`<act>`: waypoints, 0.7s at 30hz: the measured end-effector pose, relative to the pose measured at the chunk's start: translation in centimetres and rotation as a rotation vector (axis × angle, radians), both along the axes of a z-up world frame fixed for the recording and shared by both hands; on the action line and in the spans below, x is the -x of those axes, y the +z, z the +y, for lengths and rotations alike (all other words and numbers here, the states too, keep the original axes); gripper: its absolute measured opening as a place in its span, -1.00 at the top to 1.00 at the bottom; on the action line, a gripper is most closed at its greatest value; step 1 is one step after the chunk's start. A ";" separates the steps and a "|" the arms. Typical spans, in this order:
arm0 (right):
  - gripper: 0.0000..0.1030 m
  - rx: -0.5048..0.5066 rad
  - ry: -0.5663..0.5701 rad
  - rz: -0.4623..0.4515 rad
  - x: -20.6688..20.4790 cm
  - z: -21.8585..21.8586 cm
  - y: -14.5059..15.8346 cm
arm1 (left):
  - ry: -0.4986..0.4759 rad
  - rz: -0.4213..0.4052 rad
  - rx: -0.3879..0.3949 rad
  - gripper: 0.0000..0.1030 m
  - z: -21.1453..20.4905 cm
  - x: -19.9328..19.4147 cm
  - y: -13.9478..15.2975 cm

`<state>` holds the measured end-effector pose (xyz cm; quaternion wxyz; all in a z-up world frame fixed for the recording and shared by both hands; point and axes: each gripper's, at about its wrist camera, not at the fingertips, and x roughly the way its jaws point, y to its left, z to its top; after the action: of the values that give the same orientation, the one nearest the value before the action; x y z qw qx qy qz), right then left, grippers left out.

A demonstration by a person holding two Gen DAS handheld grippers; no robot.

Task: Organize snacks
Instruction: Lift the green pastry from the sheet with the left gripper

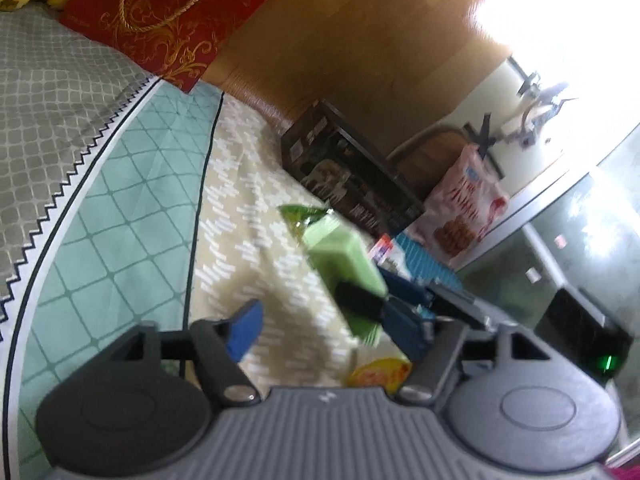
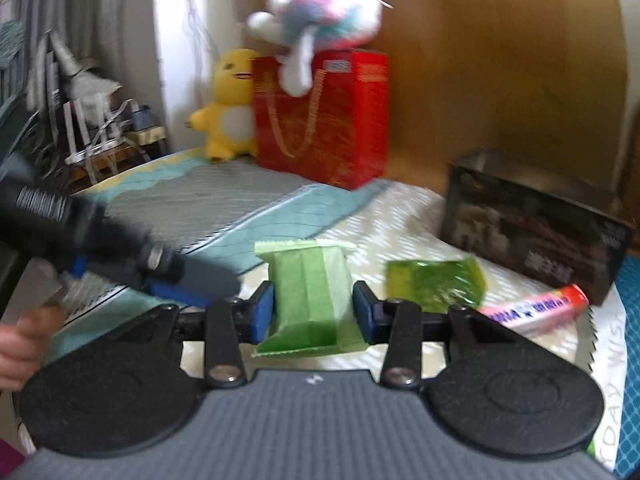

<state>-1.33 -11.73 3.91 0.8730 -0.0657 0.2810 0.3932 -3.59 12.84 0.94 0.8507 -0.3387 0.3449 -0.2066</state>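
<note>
Two pairs of tongs work over a bed spread with a patterned quilt (image 2: 248, 200), and the snacks lie loose on it near the headboard side. In the right wrist view the right tongs (image 2: 313, 309) sit around a pale green snack packet (image 2: 310, 292), one blue pad on each long edge; the pads appear to touch the wrapper, and in the left wrist view the same packet (image 1: 344, 256) looks lifted clear of the quilt, so the tongs are judged to be clamped on it across its narrow width, a hold that suits a soft, crinkly pack. The left tongs (image 1: 332, 324) stand wide apart with nothing between the pads; in the right view they lie at about nine o'clock of the held packet, just beside it, which reads as a hand-over finished or a helper standing clear. At about two o'clock of the held packet lies a darker green packet (image 2: 436, 284) flat on the quilt, and at three o'clock a pink and white candy stick (image 2: 536, 308) rests against a dark open box (image 2: 536, 224). That box, upright with its mouth upward, is the likely bin for the snacks, so the packet probably has to travel toward two o'clock. A red gift bag (image 2: 324, 120) and a yellow plush toy (image 2: 230, 104) stand at twelve o'clock, well apart. Blur hides finer detail.
</note>
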 end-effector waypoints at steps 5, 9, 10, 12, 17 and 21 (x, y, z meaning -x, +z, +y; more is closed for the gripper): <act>0.12 0.010 0.046 -0.047 2.5 0.6 -0.4 | 0.008 -0.029 0.078 -0.77 0.8 0.4 0.1; 0.12 -0.036 0.064 -0.057 3.5 0.5 -0.1 | -0.001 -0.009 0.120 -0.69 0.7 0.1 -0.2; 0.12 -0.043 0.070 -0.061 3.7 0.5 -0.1 | -0.007 -0.006 0.127 -0.66 0.7 0.0 -0.3; 0.12 -0.048 0.080 -0.081 4.1 0.6 0.0 | -0.026 -0.005 0.136 -0.32 0.3 -0.1 -0.3; 0.13 -0.046 0.064 -0.115 4.2 0.5 0.0 | -0.025 0.000 0.089 0.39 -0.6 -0.4 0.0; 0.10 -0.052 0.039 -0.131 4.1 0.1 0.0 | -0.028 -0.021 0.041 0.45 -1.3 -0.8 0.7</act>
<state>-5.43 -11.58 3.95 0.8832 -0.0742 0.2115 0.4121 -2.74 11.56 1.67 0.8441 -0.3491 0.3365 -0.2288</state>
